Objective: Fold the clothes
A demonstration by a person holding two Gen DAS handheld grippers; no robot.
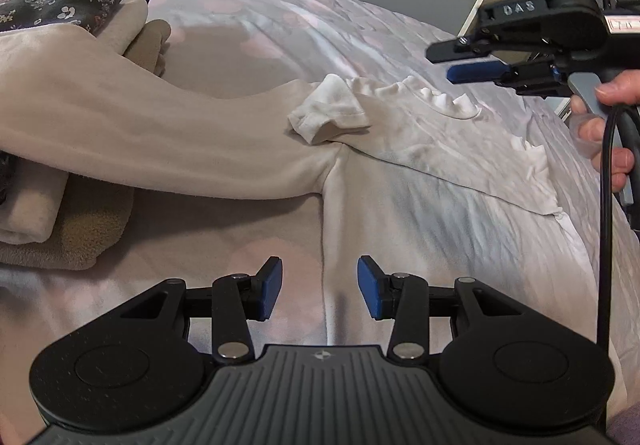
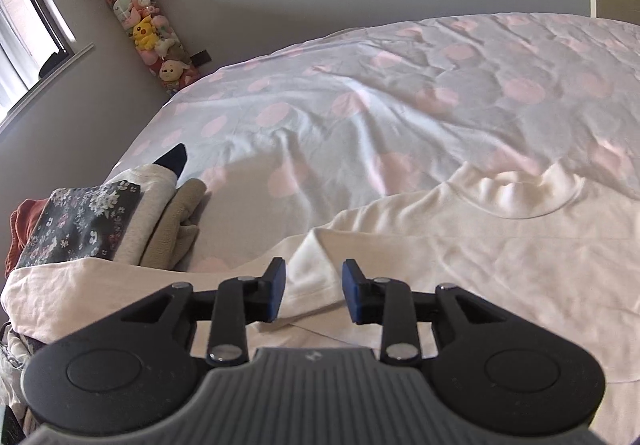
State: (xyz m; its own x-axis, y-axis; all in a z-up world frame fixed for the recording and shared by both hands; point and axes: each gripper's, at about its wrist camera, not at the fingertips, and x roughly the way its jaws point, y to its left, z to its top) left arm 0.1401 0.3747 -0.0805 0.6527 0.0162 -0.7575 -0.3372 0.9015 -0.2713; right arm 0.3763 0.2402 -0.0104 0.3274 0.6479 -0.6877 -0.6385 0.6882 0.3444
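**Both grippers hovering open over a cream T-shirt on the bed**

A cream T-shirt [image 1: 420, 181] is lying spread across the middle and right of the left wrist frame, on a bedspread [image 1: 248, 21] patterned with pink dots. Its collar [image 1: 452, 105] is pointing toward the upper right of the frame, and one short sleeve [image 1: 328, 117] is lying crumpled and folded back near the centre. A long beige garment [image 1: 132, 133] is stretching in from the left edge and meeting the shirt just below that sleeve.

The left gripper [image 1: 320, 289] is sitting at the lower centre of its frame, its blue pads spread apart with nothing between them, hanging over the shirt's left side edge. The right gripper [image 1: 460, 63] is showing at the upper right of the same frame, held in a hand [image 1: 608, 125], above the collar area.

In the right wrist frame, the right gripper [image 2: 314, 293] is at lower centre with its fingers parted, empty, and the sleeve [image 2: 316, 269] is lying directly beyond the gap. The shirt [image 2: 500, 253] is filling the right half there.

A stack of folded clothes [image 2: 100, 221], topped by a dark floral piece, is sitting at the left edge. A tall tube of plush toys [image 2: 140, 21] is standing in the upper left corner by the wall.
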